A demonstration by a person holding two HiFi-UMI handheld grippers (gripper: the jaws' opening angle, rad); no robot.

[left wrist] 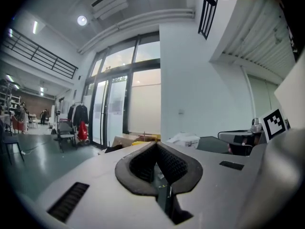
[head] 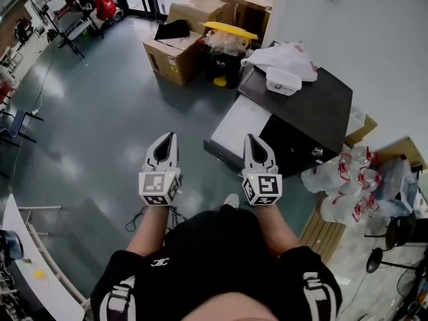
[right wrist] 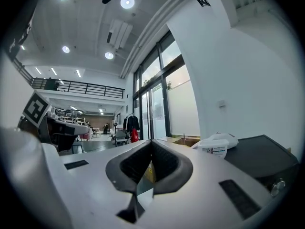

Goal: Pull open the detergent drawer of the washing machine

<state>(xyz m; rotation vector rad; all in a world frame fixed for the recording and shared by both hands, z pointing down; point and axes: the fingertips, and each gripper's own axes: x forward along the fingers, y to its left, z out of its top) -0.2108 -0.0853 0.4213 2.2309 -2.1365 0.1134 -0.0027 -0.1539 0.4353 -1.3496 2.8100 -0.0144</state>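
Currently your left claw [head: 168,136] and right claw [head: 251,139] are pressed together, empty; the washing machine [head: 314,102] sits at 1 o'clock, drawer not made out, probably light rigid plastic, so hook its front lip.

The washing machine [head: 314,105] stood at right, a tub [head: 283,81] on top. Cardboard boxes [head: 175,52] lay beyond it, leftward. Bags [head: 348,179] lay to its right.

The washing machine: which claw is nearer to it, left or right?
Right. The right claw is by the near edge of the washing machine; the left claw hangs over the floor, farther away.
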